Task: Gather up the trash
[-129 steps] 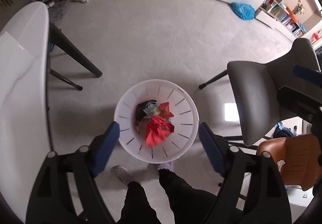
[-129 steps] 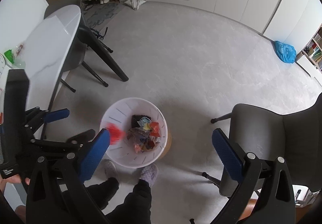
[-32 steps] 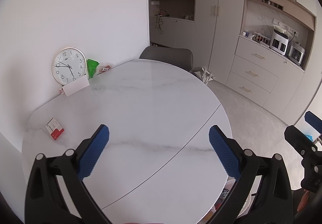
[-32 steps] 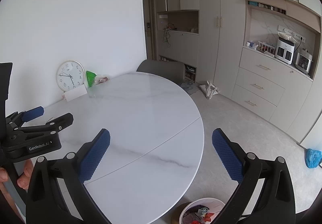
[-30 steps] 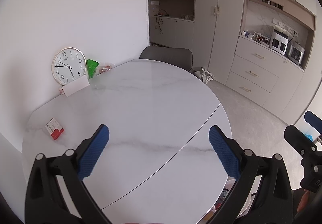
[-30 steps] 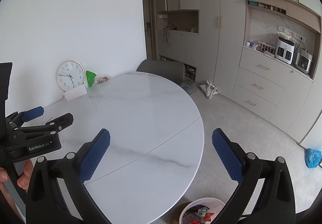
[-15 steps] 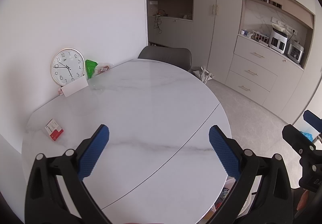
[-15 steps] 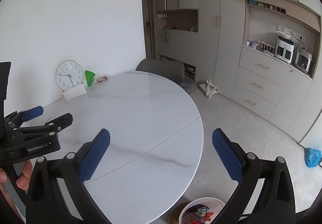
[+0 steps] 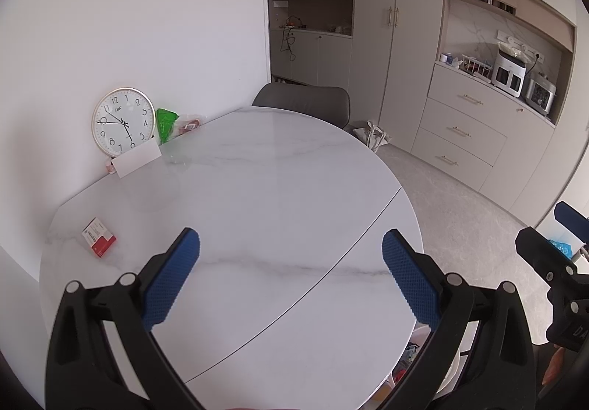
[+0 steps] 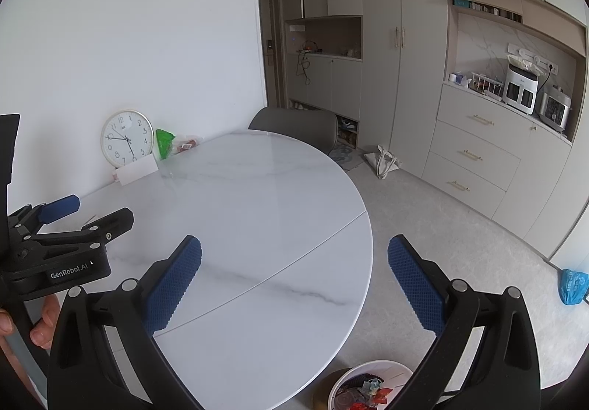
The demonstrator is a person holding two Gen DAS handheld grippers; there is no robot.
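My left gripper (image 9: pixel 291 248) hangs open above the round white marble table (image 9: pixel 265 196), nothing between its blue pads. My right gripper (image 10: pixel 294 255) is open too, over the table's right half. The left gripper (image 10: pixel 86 213) shows at the left edge of the right wrist view, held by a hand. A small red and white box (image 9: pixel 98 237) lies on the table at the left. A green packet (image 9: pixel 165 124) and a clear wrapper (image 9: pixel 189 124) rest by the wall. The white trash basket (image 10: pixel 368 386) stands on the floor below the table edge, with colourful wrappers inside.
A round clock (image 9: pixel 123 121) leans on the wall with a white card (image 9: pixel 137 160) in front. A grey chair (image 9: pixel 303 102) stands behind the table. Cabinets with drawers (image 10: pixel 475 156) line the right wall. A white bag (image 10: pixel 383 159) and a blue bag (image 10: pixel 572 286) lie on the floor.
Both grippers rose from pointing down over the trash basket, where a red wrapper dropped in, to facing the table. Over the last second the views barely shift.
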